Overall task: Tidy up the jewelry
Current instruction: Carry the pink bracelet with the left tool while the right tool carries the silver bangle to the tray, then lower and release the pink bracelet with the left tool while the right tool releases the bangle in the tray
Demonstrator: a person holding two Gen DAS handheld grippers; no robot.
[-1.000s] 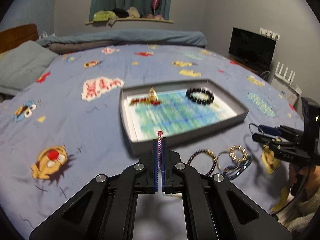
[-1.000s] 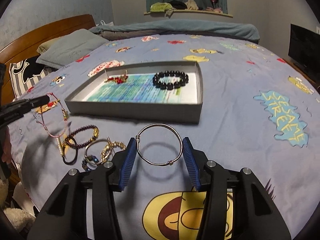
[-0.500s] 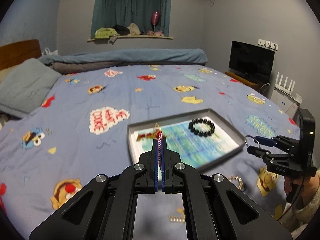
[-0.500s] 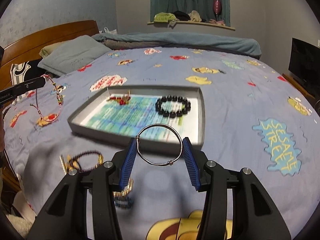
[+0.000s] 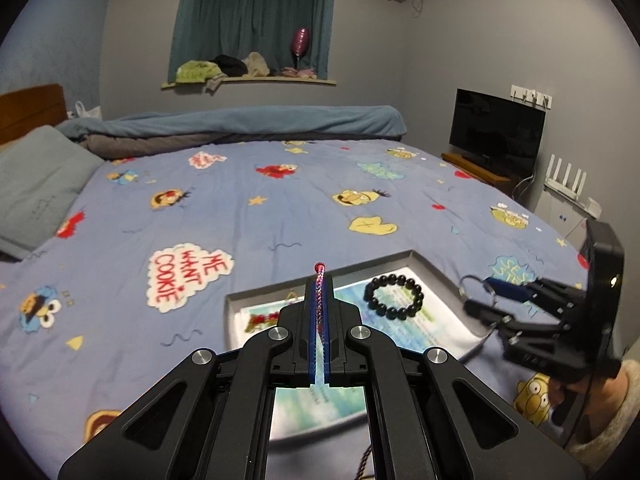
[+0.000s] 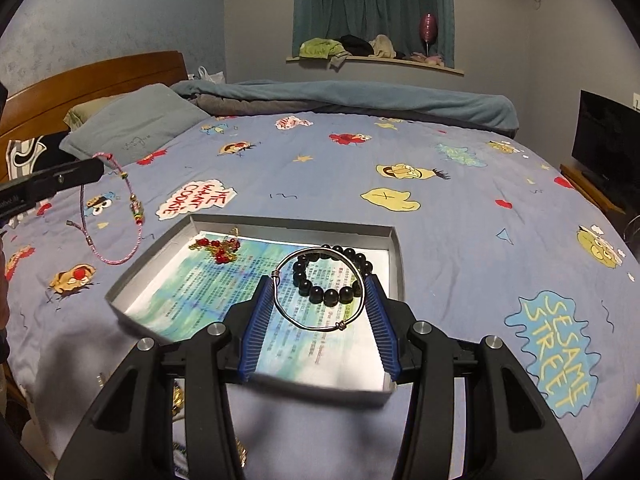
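My left gripper (image 5: 319,300) is shut on a pink braided cord bracelet (image 5: 319,280), which hangs from it left of the tray in the right wrist view (image 6: 120,216). My right gripper (image 6: 320,300) is shut on a thin silver bangle (image 6: 319,289) and holds it above the grey tray (image 6: 394,248); it also shows in the left wrist view (image 5: 480,296). In the tray lie a black bead bracelet (image 6: 332,274) and a red-and-gold piece (image 6: 218,246). The tray's floor is a blue-green printed sheet.
The tray (image 5: 432,270) sits on a blue cartoon bedspread (image 6: 460,208). Loose jewelry lies on the bed under my right gripper (image 6: 178,396). A pillow (image 6: 132,128) and wooden headboard (image 6: 80,84) are far left. A TV (image 5: 496,132) stands right.
Both grippers have risen and moved forward over the tray with their bracelets held. The loose jewelry pile has dropped below and behind them.
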